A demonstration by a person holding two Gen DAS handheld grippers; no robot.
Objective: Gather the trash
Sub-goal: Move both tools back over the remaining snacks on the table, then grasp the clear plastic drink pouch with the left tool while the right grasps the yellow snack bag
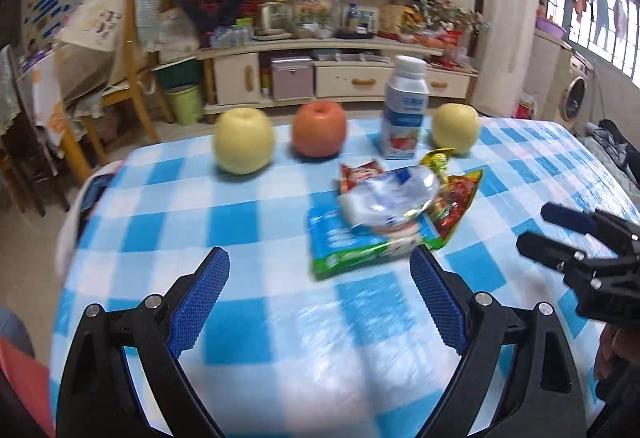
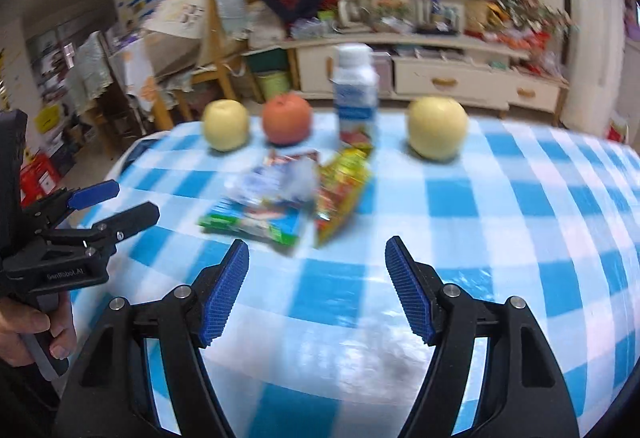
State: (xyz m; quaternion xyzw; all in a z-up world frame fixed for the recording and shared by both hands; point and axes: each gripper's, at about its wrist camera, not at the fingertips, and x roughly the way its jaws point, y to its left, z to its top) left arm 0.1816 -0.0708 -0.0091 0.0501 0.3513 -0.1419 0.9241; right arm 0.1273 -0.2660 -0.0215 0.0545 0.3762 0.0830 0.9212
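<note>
Here, both the left gripper (image 1: 320, 270) and the right gripper (image 2: 316, 262) hover wide open and empty, fingers spread; the crumpled wrappers (image 1: 394, 214) lie mid-frame on the checkered worktop (image 1: 248, 222).

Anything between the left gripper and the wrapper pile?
Nothing: in the left wrist view only bare checkered tablecloth separates the open left gripper from the wrapper pile.

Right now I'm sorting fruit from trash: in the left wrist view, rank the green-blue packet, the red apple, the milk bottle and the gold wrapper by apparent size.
1. green-blue packet, nearest the camera, which inflates it
2. milk bottle and red apple: too alike to rank
3. gold wrapper, smallest, partly hidden
</note>
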